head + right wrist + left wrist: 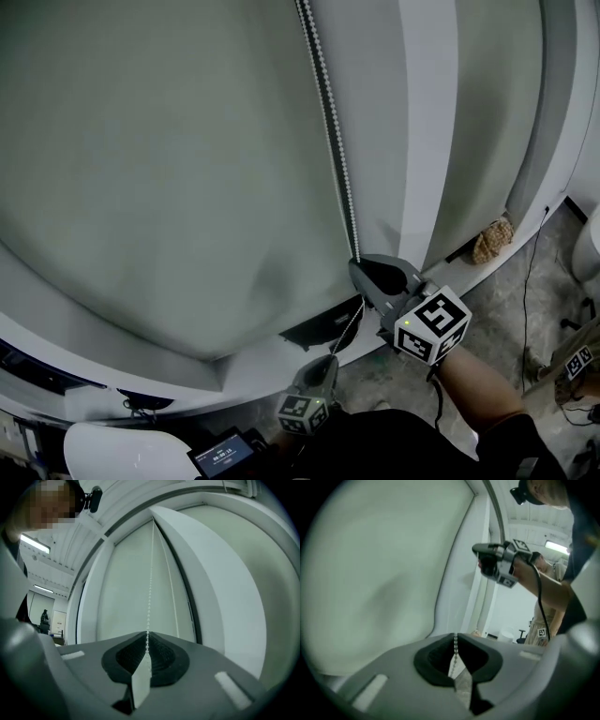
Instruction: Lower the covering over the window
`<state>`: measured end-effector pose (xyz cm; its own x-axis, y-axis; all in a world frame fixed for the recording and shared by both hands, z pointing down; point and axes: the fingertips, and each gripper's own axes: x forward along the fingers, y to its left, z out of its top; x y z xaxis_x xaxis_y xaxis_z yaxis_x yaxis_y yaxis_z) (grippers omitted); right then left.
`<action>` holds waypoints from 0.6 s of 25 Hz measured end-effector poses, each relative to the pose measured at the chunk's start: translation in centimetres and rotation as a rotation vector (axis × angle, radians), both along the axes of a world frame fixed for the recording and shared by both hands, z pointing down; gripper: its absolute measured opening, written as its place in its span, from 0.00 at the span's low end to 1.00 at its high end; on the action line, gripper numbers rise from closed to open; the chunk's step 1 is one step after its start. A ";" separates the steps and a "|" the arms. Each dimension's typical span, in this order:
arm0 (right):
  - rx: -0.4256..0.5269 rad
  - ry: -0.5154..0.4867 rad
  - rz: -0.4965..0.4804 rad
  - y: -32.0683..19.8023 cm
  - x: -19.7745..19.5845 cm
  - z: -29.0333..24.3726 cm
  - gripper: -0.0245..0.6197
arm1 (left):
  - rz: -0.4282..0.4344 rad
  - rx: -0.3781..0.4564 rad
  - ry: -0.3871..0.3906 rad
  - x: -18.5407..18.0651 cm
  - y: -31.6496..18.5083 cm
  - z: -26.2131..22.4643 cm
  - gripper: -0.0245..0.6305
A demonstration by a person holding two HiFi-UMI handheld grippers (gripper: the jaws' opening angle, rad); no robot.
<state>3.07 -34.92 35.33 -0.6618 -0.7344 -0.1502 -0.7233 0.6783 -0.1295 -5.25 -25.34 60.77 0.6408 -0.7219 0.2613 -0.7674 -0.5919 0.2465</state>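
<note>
A pale grey-green roller blind covers most of the window. Its bead chain hangs down the blind's right edge. My right gripper is shut on the chain at about sill height; in the right gripper view the chain runs straight up from the closed jaws. The chain slants down and left to my left gripper, lower and closer to me, also shut on it. The left gripper view has beads pinched at the tips and the right gripper above, to the right.
A white sill runs under the blind, and a white pillar stands right of the chain. On the floor at right lie a brown woven thing and a thin cable. A small screen device sits at bottom left.
</note>
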 end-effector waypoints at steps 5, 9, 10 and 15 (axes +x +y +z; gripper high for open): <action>-0.045 -0.056 0.026 -0.1 1.7 1.5 0.07 | -0.043 0.064 -0.010 -1.4 0.7 -2.4 0.07; -0.033 -0.094 0.046 0.2 2.3 0.8 0.07 | -0.051 0.050 0.004 -1.1 1.8 -2.1 0.07; -0.026 -0.097 0.057 0.4 2.6 0.9 0.08 | -0.057 0.052 0.006 -1.2 2.0 -2.2 0.07; -0.049 -0.191 0.172 0.8 5.9 2.6 0.19 | -0.084 0.040 0.017 -2.9 4.0 -1.0 0.17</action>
